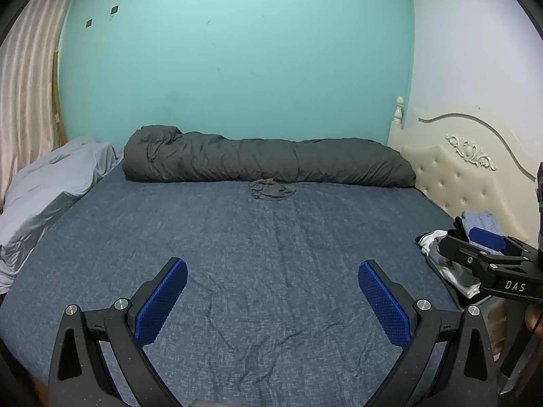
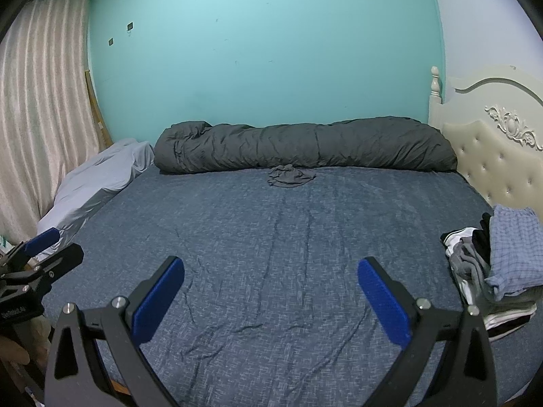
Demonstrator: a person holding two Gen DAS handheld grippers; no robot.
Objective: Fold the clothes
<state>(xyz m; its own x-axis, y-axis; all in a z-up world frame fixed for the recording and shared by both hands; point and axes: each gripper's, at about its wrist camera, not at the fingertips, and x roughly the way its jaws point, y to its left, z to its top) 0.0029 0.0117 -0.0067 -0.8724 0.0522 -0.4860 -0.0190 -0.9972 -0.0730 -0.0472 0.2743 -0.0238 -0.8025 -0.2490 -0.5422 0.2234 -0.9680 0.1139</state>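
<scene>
A small crumpled grey garment lies on the blue bed sheet, far ahead, just in front of the rolled dark duvet. A pile of mixed clothes, topped by a blue checked piece, sits at the bed's right edge. My left gripper hovers open over the near part of the sheet, nothing between its blue pads. My right gripper is open too, empty, beside the left one; it shows in the left wrist view at the right, in front of the pile.
A rolled dark grey duvet lies along the turquoise wall. A pale grey pillow lies at the left, with a striped curtain behind it. A cream tufted headboard stands at the right.
</scene>
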